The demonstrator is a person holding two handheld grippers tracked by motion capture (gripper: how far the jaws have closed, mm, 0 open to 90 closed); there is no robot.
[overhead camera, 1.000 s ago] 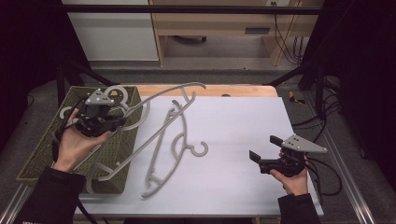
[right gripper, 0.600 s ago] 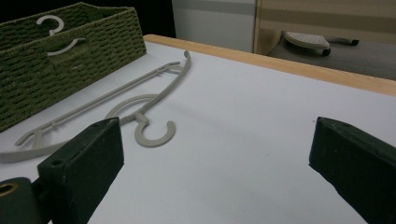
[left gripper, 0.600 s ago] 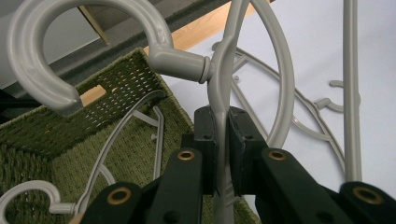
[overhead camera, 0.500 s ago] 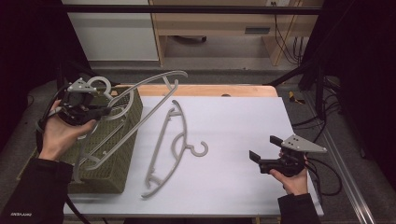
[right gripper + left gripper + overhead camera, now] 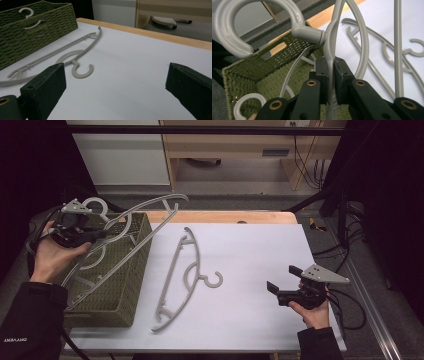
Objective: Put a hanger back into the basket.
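Grey plastic, thin and springy: that is the hanger (image 5: 134,222) the left gripper (image 5: 92,234) has pinched by its neck, just under the hook, jaws closed tight on it as the left gripper view shows (image 5: 329,72). It hangs tilted over the green woven basket (image 5: 131,285) at about nine o'clock on the table, one arm poking out past the rim toward twelve. Another hanger's hook (image 5: 247,105) already lies inside.

To my eye the job is packing hangers away, and the trick here is to turn the wrist so the long frame lines up with the basket's length before lowering; otherwise that far arm will likely catch the wall. Let go only once it rests low inside.

A second hanger (image 5: 182,280) lies flat on the white table (image 5: 260,245) near the middle. The right gripper (image 5: 285,285) sits at four o'clock, jaws spread wide on nothing, well placed to take that one next.
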